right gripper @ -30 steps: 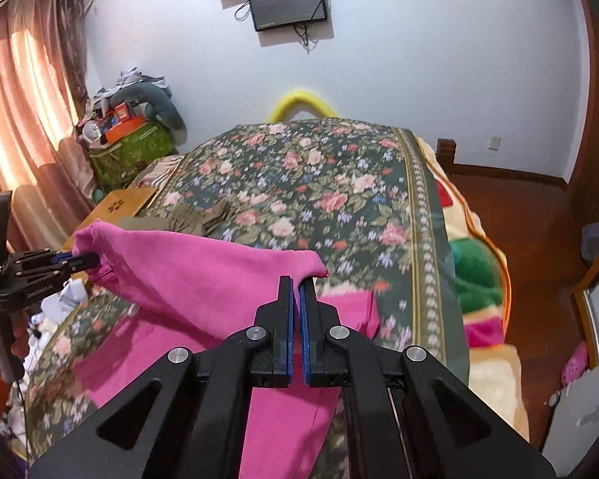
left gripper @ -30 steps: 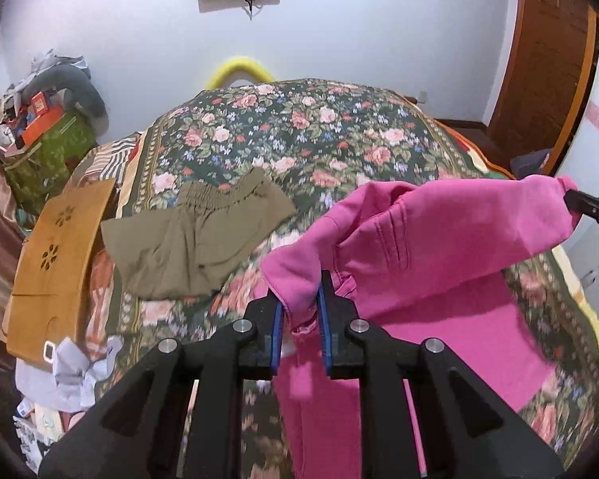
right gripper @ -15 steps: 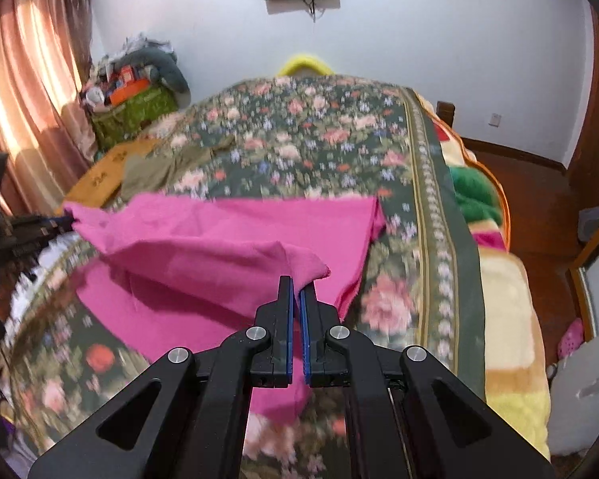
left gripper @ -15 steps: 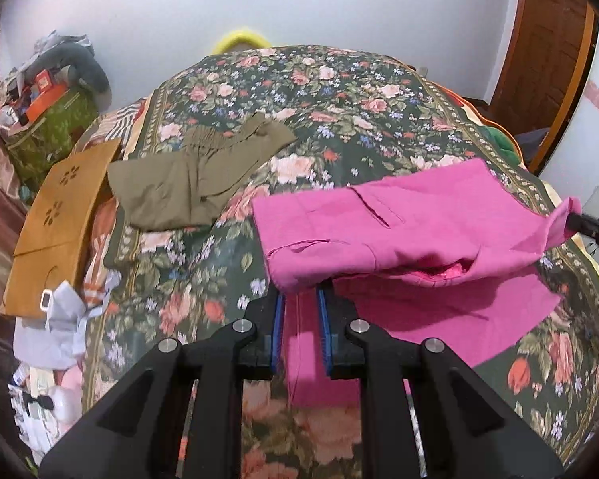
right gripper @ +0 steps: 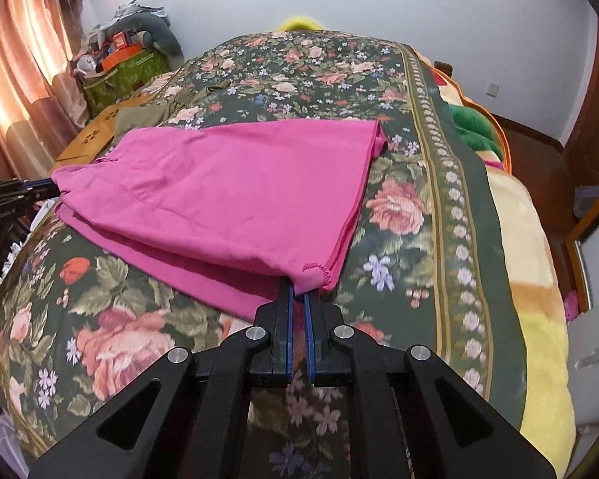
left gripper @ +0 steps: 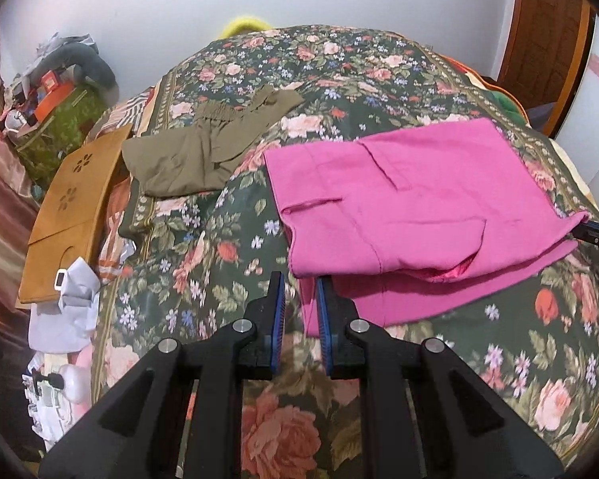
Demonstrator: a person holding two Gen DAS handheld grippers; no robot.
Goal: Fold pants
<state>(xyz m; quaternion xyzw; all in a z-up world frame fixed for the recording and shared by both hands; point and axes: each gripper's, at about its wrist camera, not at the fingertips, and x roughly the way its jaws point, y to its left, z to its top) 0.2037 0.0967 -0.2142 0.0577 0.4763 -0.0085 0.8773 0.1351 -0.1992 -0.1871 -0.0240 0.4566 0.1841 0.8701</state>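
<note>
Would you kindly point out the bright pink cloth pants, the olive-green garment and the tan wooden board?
Bright pink cloth pants (left gripper: 411,199): left wrist view, top layer.
Olive-green garment (left gripper: 203,147): left wrist view, middle.
Tan wooden board (left gripper: 72,215): left wrist view, face.

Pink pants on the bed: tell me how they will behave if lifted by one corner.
The pink pants will probably hang limp: the top layer sags and gapes at its near edge. They look light, since thin layers lie flat on the bedspread. They are likely to unfold when lifted, as the folded layers rest loosely, edges uneven.
</note>
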